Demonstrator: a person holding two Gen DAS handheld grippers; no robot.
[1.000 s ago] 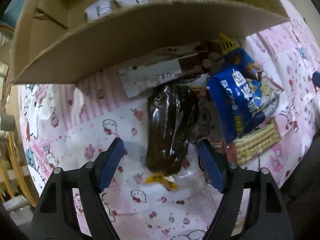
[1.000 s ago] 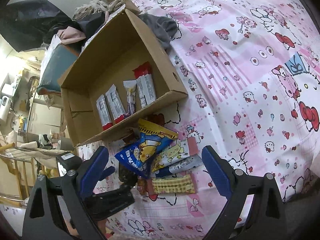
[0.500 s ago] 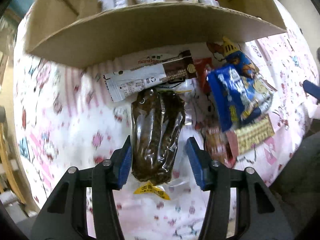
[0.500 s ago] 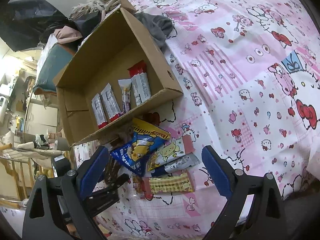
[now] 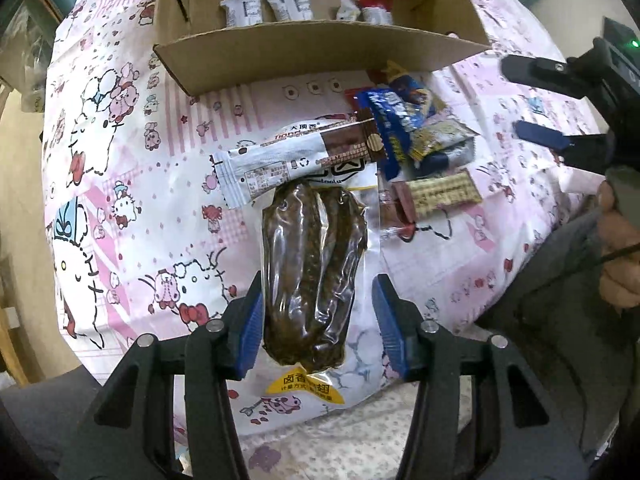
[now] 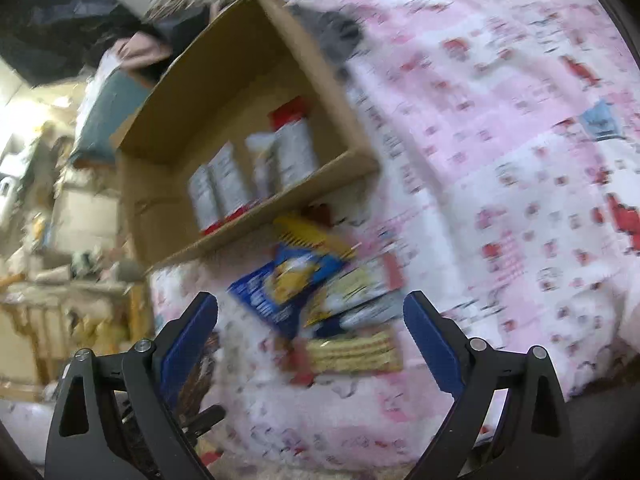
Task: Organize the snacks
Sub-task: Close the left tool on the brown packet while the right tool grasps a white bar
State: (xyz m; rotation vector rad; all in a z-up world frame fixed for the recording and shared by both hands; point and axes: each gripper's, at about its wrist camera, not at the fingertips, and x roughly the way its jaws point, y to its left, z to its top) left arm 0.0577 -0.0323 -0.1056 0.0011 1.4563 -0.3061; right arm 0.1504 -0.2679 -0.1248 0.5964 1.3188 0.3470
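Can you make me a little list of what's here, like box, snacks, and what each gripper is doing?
box: cardboard box on the pink cartoon sheet, a row of small packets inside
pile: blue bag, wafer pack and long white bar in front of the box
left gripper: shut on the brown snack pouch
right gripper: open, holding nothing, above the pile
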